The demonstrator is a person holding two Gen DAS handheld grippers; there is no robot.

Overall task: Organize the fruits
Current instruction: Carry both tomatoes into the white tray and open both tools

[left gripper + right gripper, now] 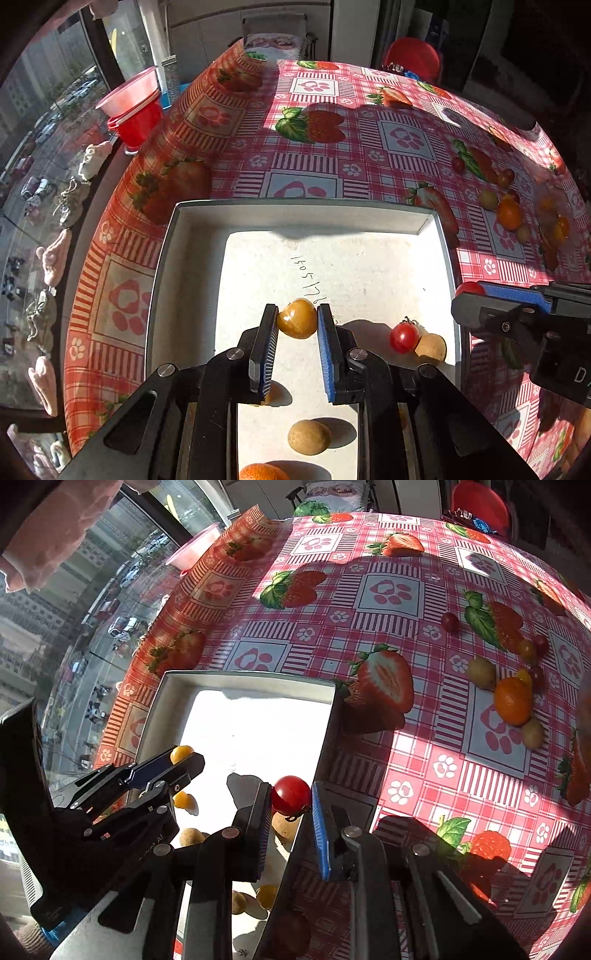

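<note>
My left gripper [297,314] is shut on a yellow cherry tomato [296,322] above the white box [303,207]. In the right wrist view, my right gripper [290,794] is shut on a red cherry tomato [291,793] over the box's right wall [325,731]. Each gripper also shows in the other view: the right gripper [469,295] at the box's right side, the left gripper [184,760] over the box floor. Inside the box lie a red cherry tomato [404,336], two tan round fruits [308,436], and an orange [262,472].
Loose fruit lies on the strawberry-print tablecloth [388,602] to the right of the box: an orange [513,700], tan fruits [482,672] and small tomatoes [450,621]. Red basins [135,110] stand by the window on the left. A red stool [412,55] is behind the table.
</note>
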